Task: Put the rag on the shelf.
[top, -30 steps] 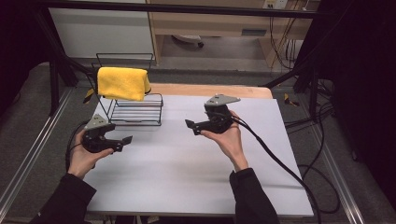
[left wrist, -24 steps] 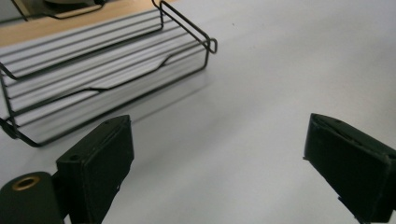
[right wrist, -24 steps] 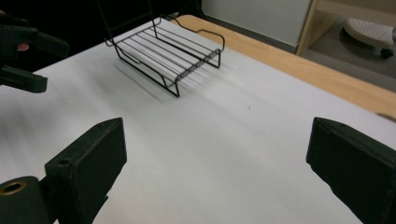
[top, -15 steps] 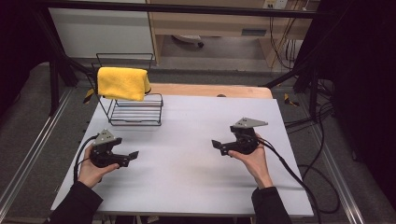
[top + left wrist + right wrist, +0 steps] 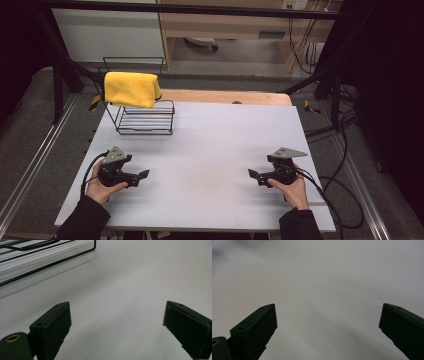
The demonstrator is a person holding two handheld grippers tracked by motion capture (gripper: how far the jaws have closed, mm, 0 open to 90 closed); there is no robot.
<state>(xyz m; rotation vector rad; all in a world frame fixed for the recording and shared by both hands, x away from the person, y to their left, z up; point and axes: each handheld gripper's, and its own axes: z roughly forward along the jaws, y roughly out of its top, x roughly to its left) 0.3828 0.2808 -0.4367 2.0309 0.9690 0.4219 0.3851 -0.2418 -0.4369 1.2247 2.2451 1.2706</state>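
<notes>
Resting low on white table (image 5: 210,150): left gripper (image 5: 142,175), right gripper (image 5: 252,174), jaws apart, empty. Risk: yellow cloth (image 5: 131,89) slipping off wire rack (image 5: 145,117) if bumped.

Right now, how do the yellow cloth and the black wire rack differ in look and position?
The yellow cloth is soft, solid and bright; the black wire rack is a thin, open frame that one can see through. The cloth hangs folded over the rack's top rail, off the table; the rack stands on the white table itself. The cloth covers only the rack's upper left part. Both sit at the table's far left corner, apart from both grippers.
</notes>
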